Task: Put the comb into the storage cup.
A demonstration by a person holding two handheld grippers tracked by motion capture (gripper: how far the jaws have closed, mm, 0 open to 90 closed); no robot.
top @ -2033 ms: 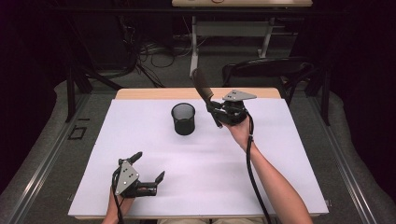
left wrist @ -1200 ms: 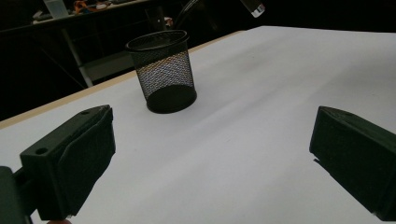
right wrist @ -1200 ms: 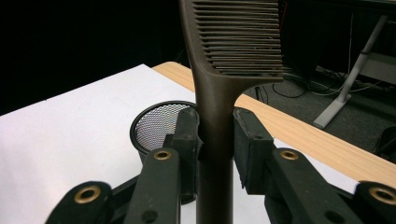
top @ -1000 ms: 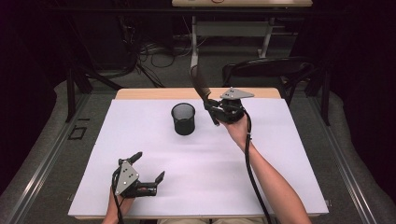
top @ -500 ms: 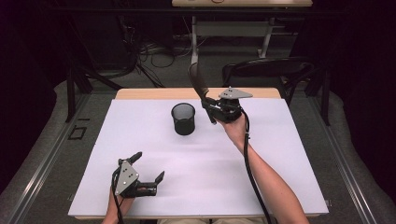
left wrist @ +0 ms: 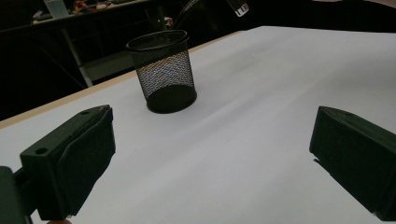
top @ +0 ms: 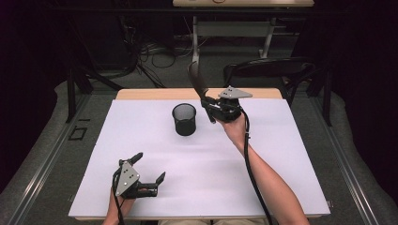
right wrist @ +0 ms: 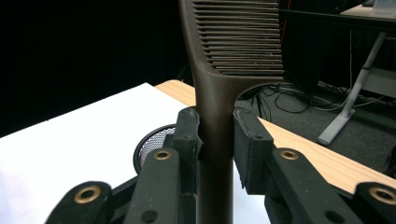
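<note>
Dark room, cables on the floor behind, white-covered table (top: 281, 178) in front. Right tongs (top: 210, 106) pinched one brown comb (right wrist: 219, 107) by its handle, teeth end raised, held just beside and above the mesh cup (top: 184, 119). I judged the comb was meant for the cup: best turn it handle-down, centre it over the rim, lower, then release. Left tongs (top: 149, 168) rested spread and empty, well apart from the cup, nearer the person. Count: one comb, one cup, two tongs.
</note>
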